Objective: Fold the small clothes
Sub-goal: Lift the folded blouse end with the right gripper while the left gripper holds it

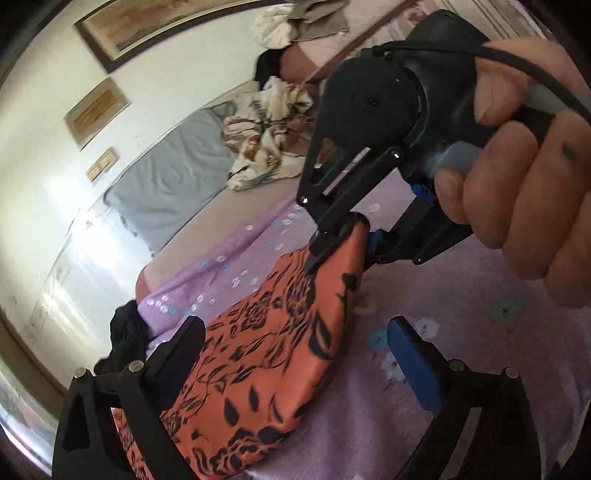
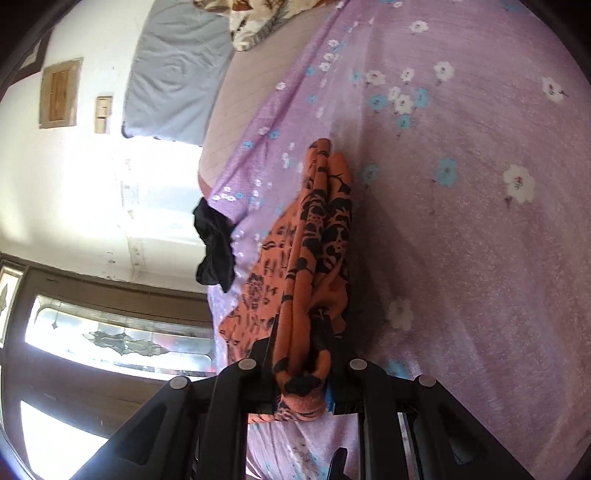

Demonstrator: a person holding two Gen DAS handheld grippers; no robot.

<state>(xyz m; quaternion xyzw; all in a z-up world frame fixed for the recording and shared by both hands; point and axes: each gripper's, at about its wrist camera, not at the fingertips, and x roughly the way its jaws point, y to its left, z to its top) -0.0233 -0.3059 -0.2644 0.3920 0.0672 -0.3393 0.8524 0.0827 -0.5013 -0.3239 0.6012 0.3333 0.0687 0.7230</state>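
Left gripper spread wide, gripping nothing, its black finger and blue pad on either side of the orange black-flowered garment lying on the lilac floral bedsheet. Right gripper clamped on a bunched end of that garment. Seen only from the left wrist: a hand around the right gripper, framed pictures. Seen only from the right wrist: a stained-glass window.

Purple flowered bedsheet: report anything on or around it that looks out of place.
A crumpled black garment droops over the purple flowered bedsheet's edge, apart from the orange black-patterned cloth being folded. Nothing else stands out.
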